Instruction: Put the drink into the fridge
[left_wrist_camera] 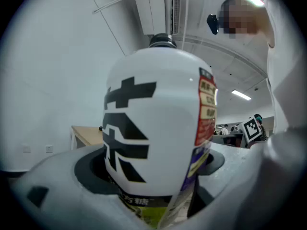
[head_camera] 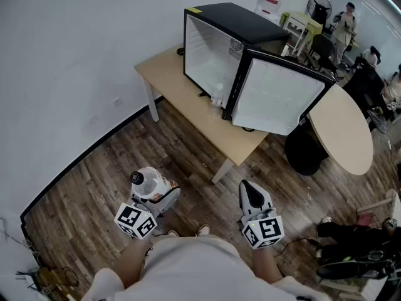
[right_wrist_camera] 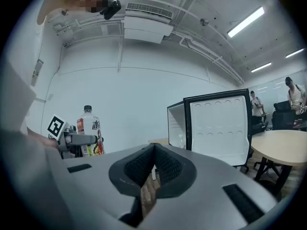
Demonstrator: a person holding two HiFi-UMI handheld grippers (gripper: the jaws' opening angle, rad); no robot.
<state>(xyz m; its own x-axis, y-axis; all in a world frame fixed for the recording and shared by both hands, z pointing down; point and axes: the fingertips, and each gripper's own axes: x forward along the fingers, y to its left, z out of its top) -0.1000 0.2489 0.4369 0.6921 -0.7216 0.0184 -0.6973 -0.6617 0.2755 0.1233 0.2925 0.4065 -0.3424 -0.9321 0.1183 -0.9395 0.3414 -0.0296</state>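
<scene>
Head view: the left gripper [head_camera: 156,196] is clamped on the upright drink bottle [head_camera: 149,182], well short of the open fridge [head_camera: 216,49] on the table [head_camera: 164,74]. Only the right gripper view shows the right gripper [right_wrist_camera: 153,163] pads pressed together (nothing between).

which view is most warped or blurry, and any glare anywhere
Left gripper view: the drink bottle fills the frame, close and soft, with dark rounded corners. Right gripper view: fisheye bends the ceiling; a strip light glares white. Head view: evenly lit and sharp, though the fridge and table lean with the wide lens.
</scene>
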